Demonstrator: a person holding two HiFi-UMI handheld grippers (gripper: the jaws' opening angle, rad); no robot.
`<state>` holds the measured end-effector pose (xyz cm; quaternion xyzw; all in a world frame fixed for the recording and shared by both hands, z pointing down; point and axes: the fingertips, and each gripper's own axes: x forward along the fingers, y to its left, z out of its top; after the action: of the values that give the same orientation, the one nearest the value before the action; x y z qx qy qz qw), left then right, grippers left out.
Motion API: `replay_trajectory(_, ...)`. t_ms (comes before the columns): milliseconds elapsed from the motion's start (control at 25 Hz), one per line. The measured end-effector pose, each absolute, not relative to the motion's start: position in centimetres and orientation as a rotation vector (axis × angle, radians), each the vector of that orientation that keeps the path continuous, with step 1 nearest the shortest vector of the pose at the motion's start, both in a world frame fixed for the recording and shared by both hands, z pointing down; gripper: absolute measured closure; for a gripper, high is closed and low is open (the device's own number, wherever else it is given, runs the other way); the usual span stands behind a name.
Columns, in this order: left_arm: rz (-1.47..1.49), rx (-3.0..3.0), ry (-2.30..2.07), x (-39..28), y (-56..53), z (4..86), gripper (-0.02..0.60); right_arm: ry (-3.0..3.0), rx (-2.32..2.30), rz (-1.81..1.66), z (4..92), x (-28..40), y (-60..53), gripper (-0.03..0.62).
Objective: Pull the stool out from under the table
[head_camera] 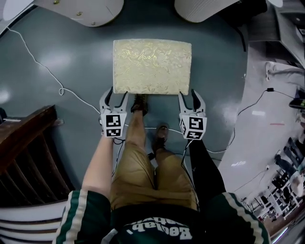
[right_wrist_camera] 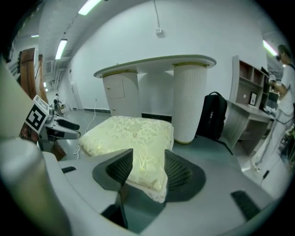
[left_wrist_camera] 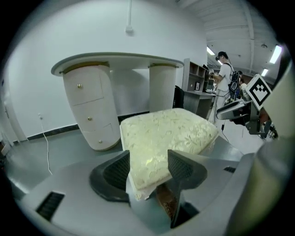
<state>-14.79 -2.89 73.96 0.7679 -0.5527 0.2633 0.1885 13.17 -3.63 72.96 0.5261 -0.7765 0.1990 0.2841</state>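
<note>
The stool [head_camera: 152, 66] has a cream, flower-patterned cushion and stands on the grey floor, out from under the white table [left_wrist_camera: 120, 57]. My left gripper [head_camera: 116, 94] is at its near left corner. In the left gripper view the cushion corner [left_wrist_camera: 152, 152] fills the gap and both pads press on it, so my left gripper [left_wrist_camera: 148, 156] is shut on it. My right gripper [head_camera: 188, 94] is at the near right corner. There too the cushion corner [right_wrist_camera: 147, 156] sits between the jaws of my right gripper [right_wrist_camera: 148, 159], touching both pads.
The table's two white pedestals [head_camera: 78, 9] [head_camera: 205, 9] stand beyond the stool. A dark wooden piece of furniture [head_camera: 28, 152] is at the left. A white cable [head_camera: 62, 90] runs over the floor. A black backpack [right_wrist_camera: 214, 115] leans by a shelf desk [right_wrist_camera: 251, 106]. My feet [head_camera: 139, 104] are just behind the stool.
</note>
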Motion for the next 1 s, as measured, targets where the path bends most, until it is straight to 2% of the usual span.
replay_trajectory(520, 0.386, 2.537, -1.681, -10.3, -12.3, 56.1, 0.302, -2.354, 1.497, 0.181, 58.0, 8.7, -12.1, 0.445)
replay_trajectory(720, 0.293, 2.65, -1.717, -8.9, -13.7, 51.1, 0.351, -2.382, 1.532, 0.119, 55.0, 8.4, -12.9, 0.456)
replay_trajectory(920, 0.2, 2.64, -1.747, -8.6, -13.9, 46.5, 0.373, -2.425, 1.575, 0.084, 51.4, 8.0, -12.9, 0.473)
replay_trajectory(1000, 0.259, 2.713, -1.737, -8.4, -13.7, 44.2, 0.377, -2.459, 1.593, 0.069, 49.3, 7.7, -13.0, 0.482)
